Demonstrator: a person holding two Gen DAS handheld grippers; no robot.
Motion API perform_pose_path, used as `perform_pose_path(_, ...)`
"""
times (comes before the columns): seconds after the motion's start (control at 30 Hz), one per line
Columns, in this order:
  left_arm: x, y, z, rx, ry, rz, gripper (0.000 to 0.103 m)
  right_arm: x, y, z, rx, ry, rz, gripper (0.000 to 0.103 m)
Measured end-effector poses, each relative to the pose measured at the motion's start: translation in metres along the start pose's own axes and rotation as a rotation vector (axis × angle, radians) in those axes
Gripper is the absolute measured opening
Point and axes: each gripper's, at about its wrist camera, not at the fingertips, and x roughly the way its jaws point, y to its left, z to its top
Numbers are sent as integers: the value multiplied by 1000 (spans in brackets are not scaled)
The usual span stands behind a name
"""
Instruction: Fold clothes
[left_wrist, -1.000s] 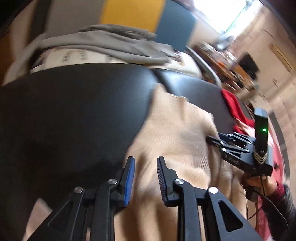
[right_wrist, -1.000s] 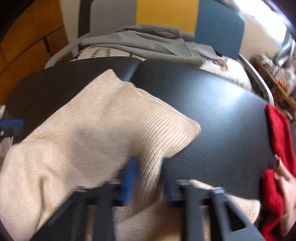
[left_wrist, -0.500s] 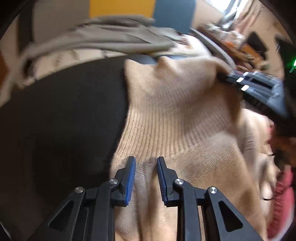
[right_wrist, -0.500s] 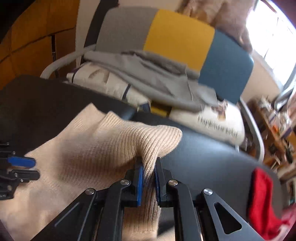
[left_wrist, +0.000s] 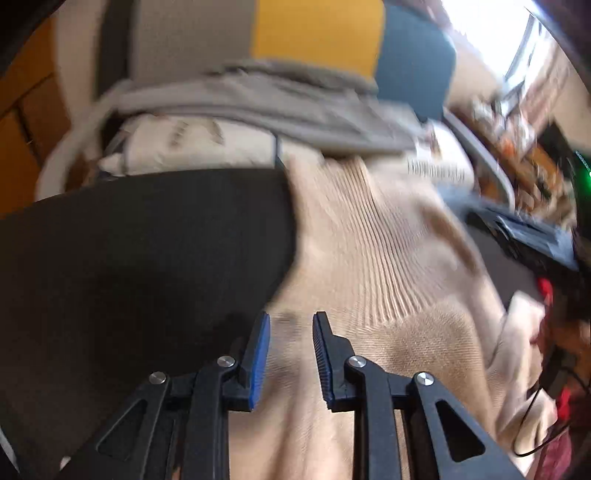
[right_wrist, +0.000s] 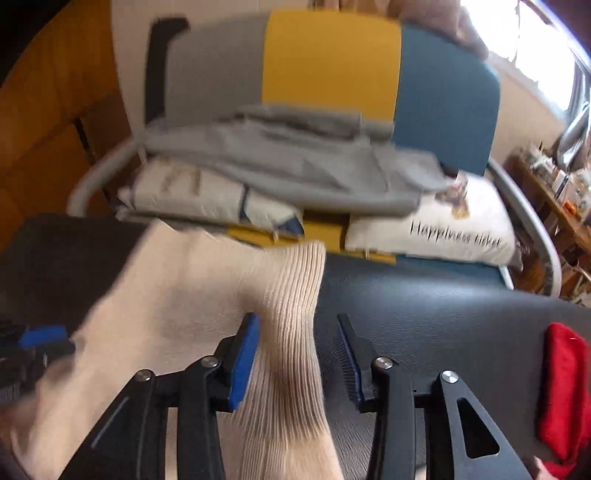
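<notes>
Both jaws apart over the beige sweater

The right gripper (right_wrist: 299, 354) and left gripper (left_wrist: 290, 350) stand released, knit between them. The beige sweater (left_wrist: 369, 258) lies half-spread on the black tabletop (right_wrist: 443, 314); likely mid-fold, needing a fresh edge grasp.

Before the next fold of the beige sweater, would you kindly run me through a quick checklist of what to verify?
1. Right gripper released the ribbed hem: ok, jaws wide apart.
2. Left gripper holding the beige sweater: not ok, pads apart.
3. Sweater lying flat: not ok, the hem is bunched up.
4. Red garment clear of the sweater: ok in the right wrist view.
5. Black surface beside the hem free: ok.
</notes>
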Motion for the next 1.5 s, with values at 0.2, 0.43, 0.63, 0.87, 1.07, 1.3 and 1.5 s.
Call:
perform_pose_path(0.2, -93, 59, -68, -135, -100, -80, 25, -105, 22, -64, -32, -108, 160, 66)
perform_pose_path(0.43, -176, 128, -189, -227, -174, 94, 36, -173, 61, -156, -21, -121, 262, 69)
perform_pose_path(0.63, -198, 141, -241, 17, -171, 152, 40, -198, 80, -196, 91, -120, 325, 69)
perform_pose_path(0.87, -161, 125, -251, 339, -64, 124, 40, -218, 128, -200, 8, -114, 387, 70)
perform_pose_path(1.07, -149, 120, -242, 526, -8, 89, 40, -215, 148, -197, -12, -76, 360, 70)
perform_pose_path(1.3, -129, 124, -235, 570, 71, 50, 40, -210, 154, -190, -15, -48, 303, 71)
perform_pose_path(1.5, -125, 127, -231, 534, 96, 91, 4, -205, 145, -191, 28, -45, 285, 73)
